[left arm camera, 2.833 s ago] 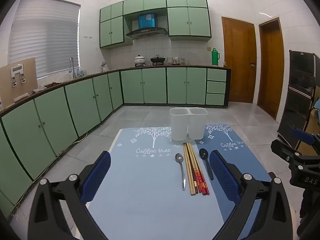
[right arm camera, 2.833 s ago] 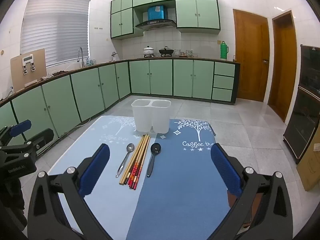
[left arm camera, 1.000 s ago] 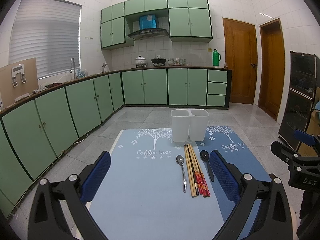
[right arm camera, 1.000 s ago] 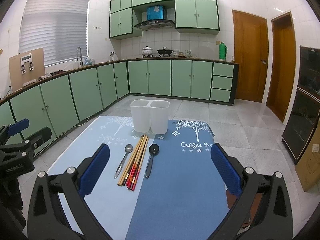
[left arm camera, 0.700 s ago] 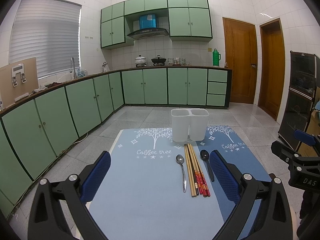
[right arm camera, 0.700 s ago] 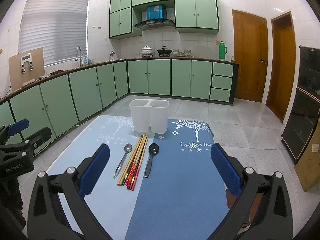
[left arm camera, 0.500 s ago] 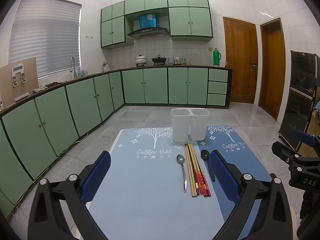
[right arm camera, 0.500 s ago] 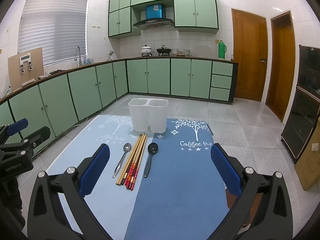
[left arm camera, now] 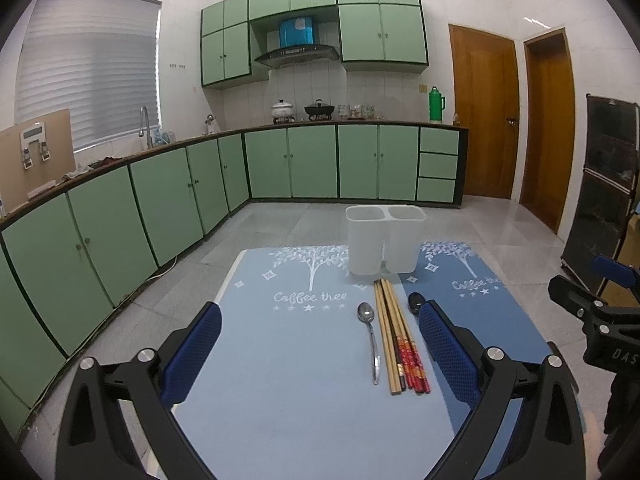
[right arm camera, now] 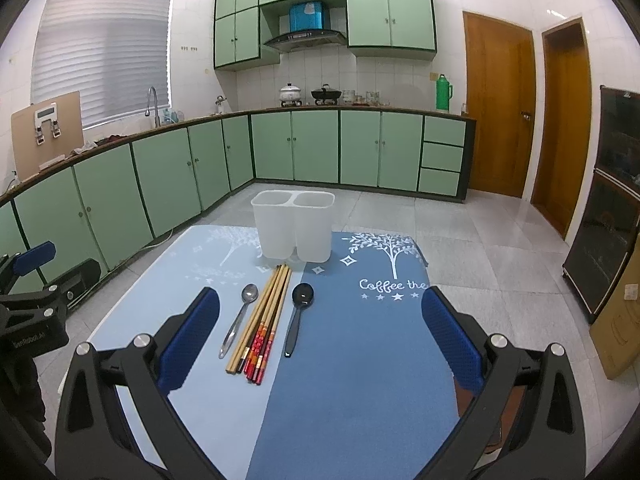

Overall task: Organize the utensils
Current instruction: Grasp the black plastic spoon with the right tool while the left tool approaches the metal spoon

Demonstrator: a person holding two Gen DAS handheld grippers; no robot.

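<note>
**Both claws spread and empty above the mat**

Little has moved since the earlier frames: the utensils lie where they lay, and both views have only drifted slightly. The left claw (left arm camera: 320, 344) is spread wide, holding and touching nothing, hovering over the pale half of the blue mat (left arm camera: 280, 360). The right claw (right arm camera: 320, 328) is equally wide apart and empty, above the darker half of the mat.

Counted on the mat: one metal spoon (right arm camera: 240, 320), one black spoon (right arm camera: 298, 316), and one bundle of chopsticks (right arm camera: 264, 316) between the two spoons, some plain wood and some with red ends; their exact number cannot be told. Just beyond the chopstick tips stands one white holder (right arm camera: 292, 232) with two compartments, both apparently empty. All utensils lie flat, side by side, outside the holder.
</note>
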